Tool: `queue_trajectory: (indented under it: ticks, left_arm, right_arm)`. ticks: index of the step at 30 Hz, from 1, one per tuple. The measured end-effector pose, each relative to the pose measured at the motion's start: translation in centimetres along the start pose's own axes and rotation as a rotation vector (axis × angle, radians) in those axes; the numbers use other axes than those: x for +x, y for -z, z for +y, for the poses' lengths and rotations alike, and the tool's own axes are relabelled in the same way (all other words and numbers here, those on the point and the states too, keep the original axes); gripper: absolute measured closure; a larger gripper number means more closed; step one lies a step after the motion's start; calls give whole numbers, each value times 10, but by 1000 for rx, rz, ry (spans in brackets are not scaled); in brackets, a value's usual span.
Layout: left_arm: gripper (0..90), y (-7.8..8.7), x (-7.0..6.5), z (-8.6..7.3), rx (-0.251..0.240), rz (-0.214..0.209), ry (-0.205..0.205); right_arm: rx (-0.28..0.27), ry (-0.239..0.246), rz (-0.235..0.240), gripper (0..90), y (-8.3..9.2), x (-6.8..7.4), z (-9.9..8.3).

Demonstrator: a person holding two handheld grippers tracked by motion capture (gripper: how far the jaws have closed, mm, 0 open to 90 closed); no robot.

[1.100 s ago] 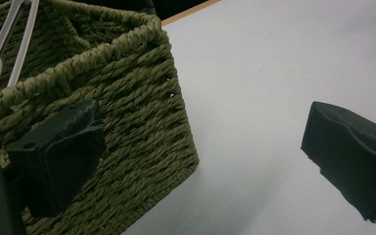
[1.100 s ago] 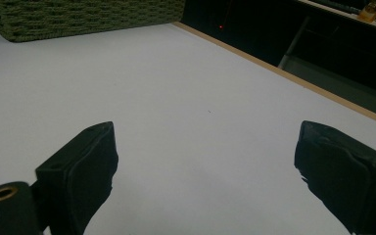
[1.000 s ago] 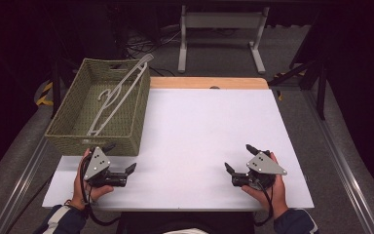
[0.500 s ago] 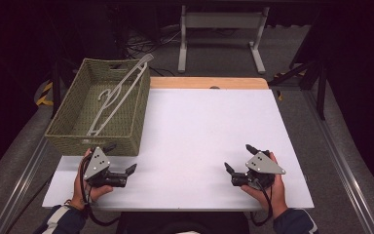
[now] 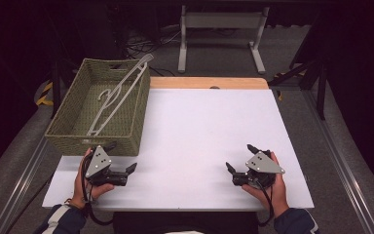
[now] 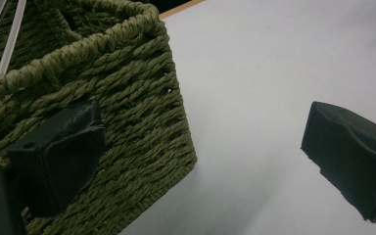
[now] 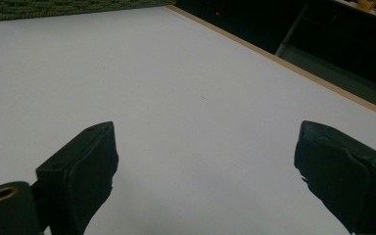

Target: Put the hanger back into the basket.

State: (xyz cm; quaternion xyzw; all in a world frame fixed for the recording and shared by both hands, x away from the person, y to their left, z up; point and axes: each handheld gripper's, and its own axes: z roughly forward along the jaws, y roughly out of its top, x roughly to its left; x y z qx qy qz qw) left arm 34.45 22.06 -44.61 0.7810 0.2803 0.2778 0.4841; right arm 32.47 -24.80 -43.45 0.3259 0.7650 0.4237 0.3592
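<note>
A green woven basket (image 5: 73, 119) stands at the table's left, with a pale plastic hanger (image 5: 119, 92) lying aslant inside it, one end resting over the far rim. My left gripper (image 5: 121, 156) is open at the basket's near right corner, empty. In the left gripper view the basket wall (image 6: 127, 103) sits right behind one jaw, and part of the hanger (image 6: 0, 39) shows at top left. My right gripper (image 5: 239, 157) is open and empty, low over the bare white table (image 5: 199, 126) at the front right. In the right gripper view nothing lies between its jaws.
A wooden strip (image 5: 204, 83) runs along the table's far edge. A metal stand (image 5: 219, 29) and cables lie on the dark floor beyond. The basket's rim (image 7: 54, 7) shows far off in the right gripper view.
</note>
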Motion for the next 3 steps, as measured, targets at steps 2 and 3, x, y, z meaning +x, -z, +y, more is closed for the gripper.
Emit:
queue_trajectory:
  ticks: [2,3]
  left_arm:
    - [32,0,0,0,2,-3,7]
    - [31,0,0,0,2,-3,7]
  right_arm:
    - [-1,-20,5,95,-1,-1,0]
    - [-2,-24,6,95,-1,-2,0]
